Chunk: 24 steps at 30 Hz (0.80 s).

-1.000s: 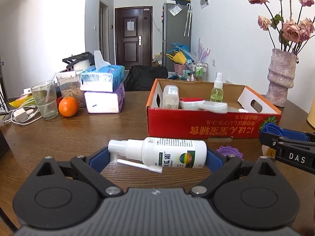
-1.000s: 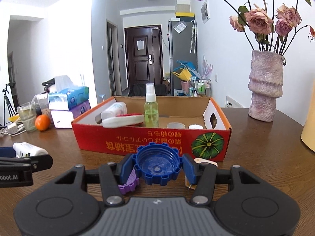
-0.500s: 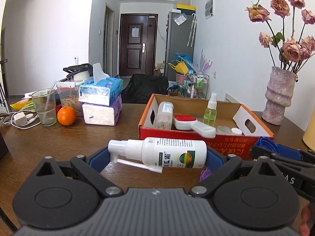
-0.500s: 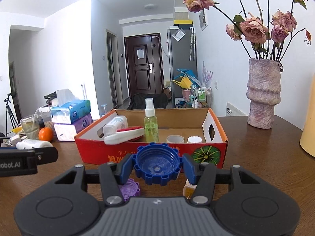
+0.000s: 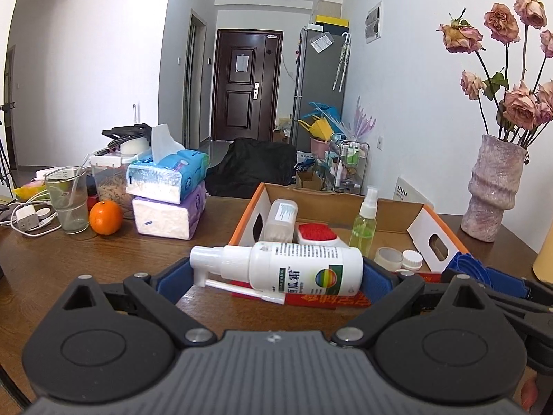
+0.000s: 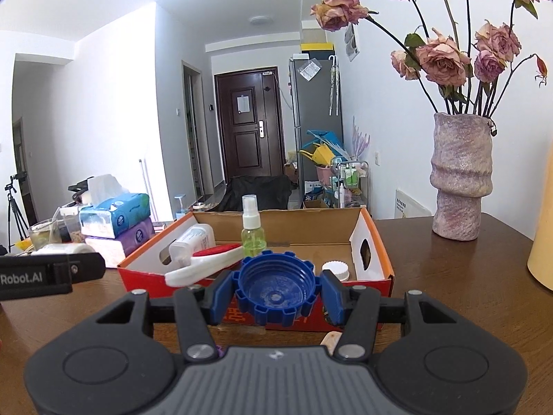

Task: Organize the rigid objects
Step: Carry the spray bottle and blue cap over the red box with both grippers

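1. The left hand-held gripper [image 5: 276, 276] is clamped on a white spray bottle [image 5: 293, 271], which is held sideways by its ends above the desk [image 5: 52, 276], just short of the red cardboard box [image 5: 439, 221].
2. The right hand-held gripper [image 6: 274, 290] is clamped on a blue cap [image 6: 275, 288], which is held at the near wall of the box.
3. The bottle is gripped only at nozzle and base; a slip or rotation is judged likely if it is knocked against the box wall.
4. The thin nozzle tube [image 5: 242, 288] hangs below the bottle and could be caught on the rim.
5. The upright green spray bottle [image 6: 252, 230] and the red-and-white brush [image 6: 207, 263] inside could be toppled by a careless drop.
6. The two hand-held grippers are near each other, so a collision over the box is possible.
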Each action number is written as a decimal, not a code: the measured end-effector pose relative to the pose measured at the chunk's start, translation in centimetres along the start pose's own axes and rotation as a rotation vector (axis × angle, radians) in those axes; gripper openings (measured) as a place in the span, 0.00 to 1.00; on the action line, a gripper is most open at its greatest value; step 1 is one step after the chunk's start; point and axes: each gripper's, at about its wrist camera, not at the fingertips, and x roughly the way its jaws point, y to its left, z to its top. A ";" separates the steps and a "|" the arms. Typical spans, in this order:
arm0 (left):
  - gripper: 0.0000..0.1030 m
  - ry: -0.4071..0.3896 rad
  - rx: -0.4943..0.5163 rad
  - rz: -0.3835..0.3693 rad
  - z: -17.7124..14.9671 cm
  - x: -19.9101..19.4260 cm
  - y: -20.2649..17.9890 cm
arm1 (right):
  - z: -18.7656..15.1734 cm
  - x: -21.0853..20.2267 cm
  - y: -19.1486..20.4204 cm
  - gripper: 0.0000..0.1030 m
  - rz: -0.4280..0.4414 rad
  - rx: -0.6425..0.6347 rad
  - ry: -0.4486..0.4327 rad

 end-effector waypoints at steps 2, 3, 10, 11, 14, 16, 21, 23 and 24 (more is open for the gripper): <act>0.96 -0.001 -0.002 -0.005 0.3 0.5 -0.3 | 0.1 0.4 -0.2 0.52 -0.005 0.004 0.003; 0.96 -0.003 -0.003 -0.007 0.4 0.7 -0.4 | 0.1 0.6 -0.4 0.52 -0.008 0.006 0.004; 0.96 -0.013 -0.009 -0.017 1.5 2.6 -1.2 | 0.7 1.8 -0.9 0.52 -0.016 -0.001 -0.006; 0.96 -0.011 -0.008 -0.017 1.6 2.9 -1.3 | 0.7 2.1 -0.9 0.52 -0.016 -0.002 -0.006; 0.96 -0.006 -0.007 -0.016 1.8 3.8 -1.5 | 1.0 3.1 -1.0 0.52 -0.015 -0.006 -0.003; 0.96 -0.006 -0.007 -0.017 2.0 4.4 -1.7 | 1.1 3.7 -1.1 0.52 -0.015 -0.009 0.000; 0.96 0.000 -0.008 -0.017 2.4 5.9 -1.9 | 1.5 5.1 -1.2 0.52 -0.021 -0.013 0.002; 0.96 0.004 -0.008 -0.017 2.7 6.6 -2.0 | 1.6 5.7 -1.4 0.52 -0.024 -0.015 0.002; 0.96 0.004 -0.008 -0.016 2.8 6.9 -2.0 | 1.7 6.0 -1.5 0.52 -0.025 -0.015 0.002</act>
